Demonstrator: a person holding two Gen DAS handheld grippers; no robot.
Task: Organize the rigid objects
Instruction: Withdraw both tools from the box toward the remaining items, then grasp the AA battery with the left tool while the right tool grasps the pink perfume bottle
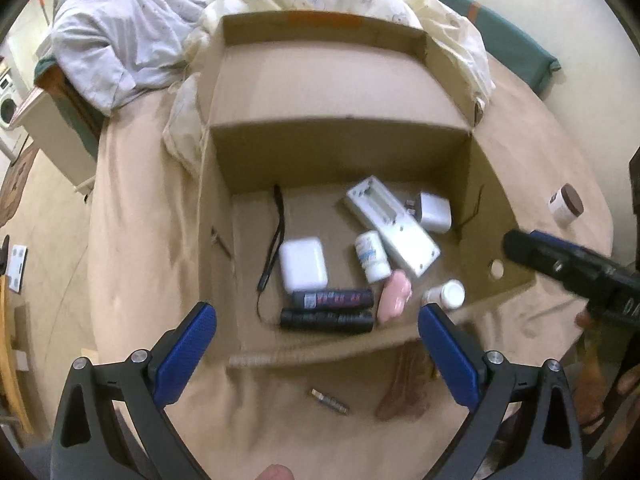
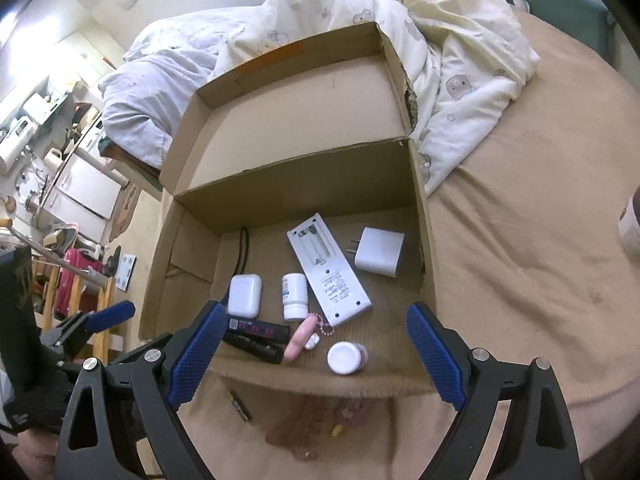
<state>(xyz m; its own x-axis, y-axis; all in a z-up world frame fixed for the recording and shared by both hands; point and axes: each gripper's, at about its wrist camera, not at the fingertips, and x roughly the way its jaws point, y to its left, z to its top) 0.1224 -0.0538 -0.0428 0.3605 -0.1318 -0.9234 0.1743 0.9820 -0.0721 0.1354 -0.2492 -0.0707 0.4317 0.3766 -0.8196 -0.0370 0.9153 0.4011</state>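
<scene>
An open cardboard box [image 1: 340, 156] [image 2: 296, 184] lies on the bed. On its floor are a white earbud case [image 1: 303, 265] [image 2: 245, 295], two black cylinders [image 1: 332, 299] [image 2: 258, 330], a pink charm [image 1: 394, 296] [image 2: 300, 338], a white pill bottle [image 1: 372, 256] [image 2: 295, 295], a white remote [image 1: 390, 224] [image 2: 328, 270], a charger plug [image 1: 434, 212] [image 2: 378, 258] and a white-capped bottle [image 1: 446, 294] [image 2: 344, 357]. My left gripper [image 1: 316, 312] hovers open above the box's near edge, holding nothing. To its right, my right gripper [image 2: 317, 312] also stands open and empty.
A small battery [image 1: 330, 400] [image 2: 240, 400] lies on the tan sheet in front of the box. A brown-lidded jar [image 1: 566, 204] [image 2: 630, 228] stands on the bed to the right. A rumpled quilt [image 2: 460, 60] is bunched behind the box. A black cord [image 1: 276, 236] runs along the box's left side.
</scene>
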